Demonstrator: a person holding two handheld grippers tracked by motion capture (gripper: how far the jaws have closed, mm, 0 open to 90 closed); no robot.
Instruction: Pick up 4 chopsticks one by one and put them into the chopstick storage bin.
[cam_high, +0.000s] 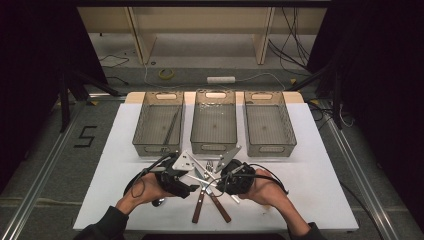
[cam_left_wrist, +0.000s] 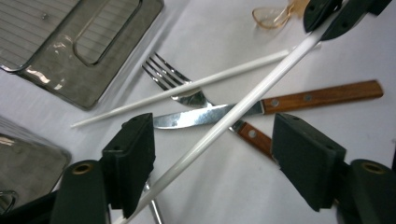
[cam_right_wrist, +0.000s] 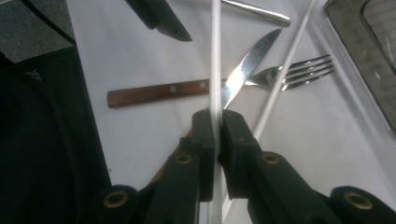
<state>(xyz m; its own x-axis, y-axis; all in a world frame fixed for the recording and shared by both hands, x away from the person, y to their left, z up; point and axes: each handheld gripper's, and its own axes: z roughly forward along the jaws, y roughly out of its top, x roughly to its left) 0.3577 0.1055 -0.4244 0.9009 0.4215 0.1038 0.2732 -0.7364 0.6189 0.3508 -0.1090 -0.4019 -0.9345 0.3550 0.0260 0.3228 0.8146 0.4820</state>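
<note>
White table (cam_high: 320, 190) with three grey bins (cam_high: 214, 125) along its far edge; beyond it a grey floor, cables, pale shelving. My right hand-held gripper (cam_right_wrist: 217, 122) is clamped on a white chopstick (cam_right_wrist: 215, 65). My left hand-held gripper (cam_left_wrist: 212, 149) stands open, the chopstick passing between its pads, above a knife (cam_left_wrist: 280, 102) and fork (cam_left_wrist: 173, 79).

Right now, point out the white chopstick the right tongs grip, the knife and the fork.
Gripped chopstick (cam_right_wrist: 215, 60): right gripper view, shaft above the pads.
Knife (cam_left_wrist: 196, 117): left gripper view, mid blade.
Fork (cam_right_wrist: 306, 68): right gripper view, tines.
</note>
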